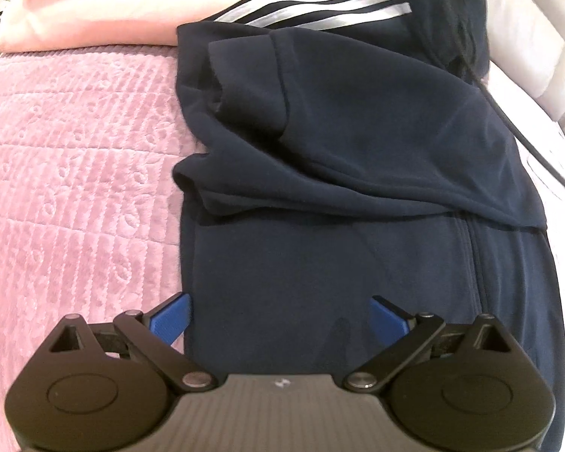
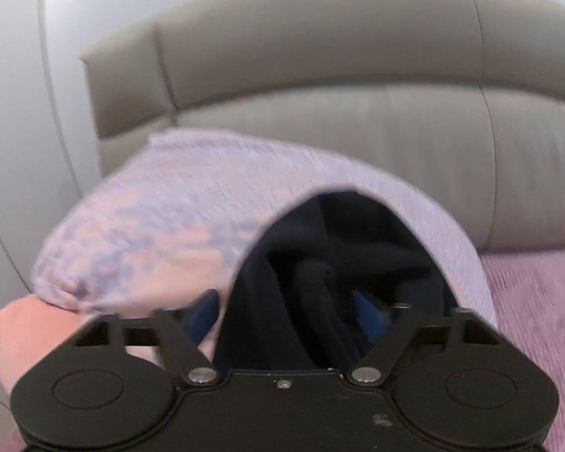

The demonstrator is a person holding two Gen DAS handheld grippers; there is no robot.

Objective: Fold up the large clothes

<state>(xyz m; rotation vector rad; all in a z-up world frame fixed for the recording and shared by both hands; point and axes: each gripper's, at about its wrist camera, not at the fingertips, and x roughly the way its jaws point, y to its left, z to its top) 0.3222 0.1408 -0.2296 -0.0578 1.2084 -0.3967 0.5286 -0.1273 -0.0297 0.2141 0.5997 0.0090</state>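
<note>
A navy jacket with white stripes on one sleeve lies on a pink quilted bedspread, sleeves folded over its body. My left gripper is open, its blue pads straddling the jacket's near hem, the left pad at the jacket's left edge. In the right wrist view, navy fabric is bunched between my right gripper's blue pads. The pads stand apart around the bunch; the view is blurred, so the grip is unclear.
Folded pink blankets are stacked at the far end of the bed. A black cable runs along the jacket's right side. A lilac pillow and a grey padded headboard face the right gripper.
</note>
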